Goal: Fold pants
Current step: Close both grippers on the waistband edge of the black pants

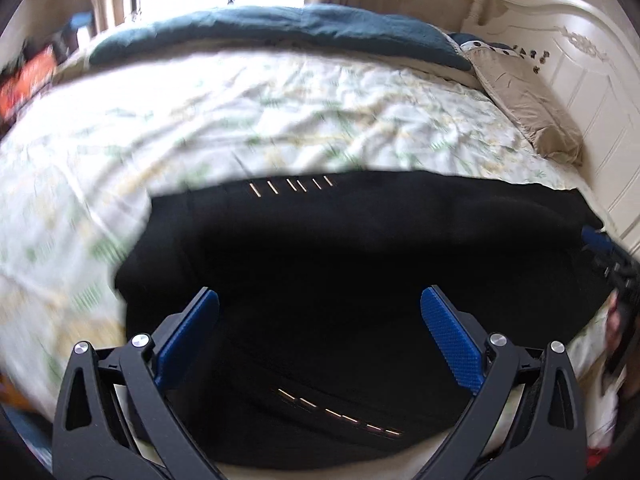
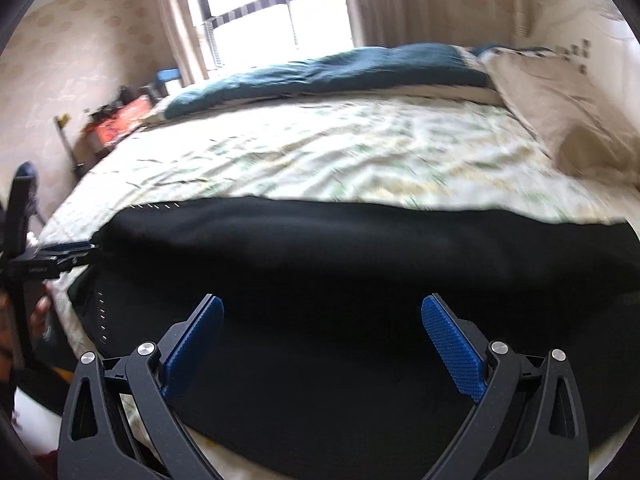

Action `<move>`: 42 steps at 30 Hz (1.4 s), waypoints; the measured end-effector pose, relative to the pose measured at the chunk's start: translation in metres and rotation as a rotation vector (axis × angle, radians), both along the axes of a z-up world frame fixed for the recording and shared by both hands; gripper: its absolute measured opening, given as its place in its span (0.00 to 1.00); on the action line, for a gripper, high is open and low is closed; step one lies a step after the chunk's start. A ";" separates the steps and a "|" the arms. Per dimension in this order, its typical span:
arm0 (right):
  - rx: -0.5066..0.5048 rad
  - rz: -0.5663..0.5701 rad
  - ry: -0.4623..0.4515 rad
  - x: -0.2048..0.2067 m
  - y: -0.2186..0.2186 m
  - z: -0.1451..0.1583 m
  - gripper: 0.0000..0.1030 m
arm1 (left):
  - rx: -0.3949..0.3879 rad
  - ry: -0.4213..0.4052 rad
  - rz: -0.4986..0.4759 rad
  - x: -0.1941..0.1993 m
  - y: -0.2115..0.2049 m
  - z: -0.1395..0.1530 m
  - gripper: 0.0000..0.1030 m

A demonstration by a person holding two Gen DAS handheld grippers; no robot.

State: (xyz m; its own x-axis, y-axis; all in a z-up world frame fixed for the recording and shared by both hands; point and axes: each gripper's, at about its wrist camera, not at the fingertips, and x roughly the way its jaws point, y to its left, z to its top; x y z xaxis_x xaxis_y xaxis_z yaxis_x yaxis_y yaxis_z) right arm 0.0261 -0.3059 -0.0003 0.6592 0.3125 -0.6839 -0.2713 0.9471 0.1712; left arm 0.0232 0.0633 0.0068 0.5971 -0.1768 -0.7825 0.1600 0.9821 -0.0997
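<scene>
Black pants (image 1: 340,280) lie spread across the near edge of the bed (image 1: 280,112), on a white sheet with green leaf print (image 2: 320,152). Fabric looks doubled over; short rows of pale dash marks show at the far edge (image 1: 290,187) and near the front (image 1: 340,414) in the left wrist view.

Left claw (image 1: 319,320) hovers over the pants, blue pads (image 1: 448,332) spread wide, nothing between them. Can't tell if the tips touch the cloth.

Right claw (image 2: 322,326) same: wide apart, empty, above the black fabric (image 2: 360,280).

Each claw shows up in the other's camera: right claw at the pants' right end (image 1: 612,256), left claw at the left end (image 2: 52,256), blue fingers just at the fabric edge. Contact there is too blurred to call.

Further back: a dark teal blanket (image 1: 280,28) along the far side of the bed, a beige pillow (image 1: 528,104) by the white headboard (image 1: 580,52), a window with curtains (image 2: 276,8), orange clutter (image 2: 120,120) on the left.
</scene>
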 end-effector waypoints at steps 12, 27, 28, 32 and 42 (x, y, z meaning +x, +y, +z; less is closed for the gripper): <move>0.146 0.309 0.235 0.161 -0.025 -0.018 0.96 | 0.052 0.060 -0.301 0.113 0.041 -0.014 0.98; -0.010 0.526 0.443 0.223 0.014 -0.064 0.94 | -0.143 0.309 -0.537 0.163 0.065 -0.062 0.69; -0.004 0.522 0.455 0.225 0.014 -0.064 0.93 | -0.120 0.308 -0.535 0.162 0.065 -0.061 0.63; -0.014 0.519 0.466 0.228 0.010 -0.064 0.72 | -0.083 0.321 -0.508 0.164 0.069 -0.060 0.47; -0.057 0.503 0.438 0.207 0.018 -0.055 0.08 | 0.043 0.308 -0.483 0.155 0.051 -0.055 0.12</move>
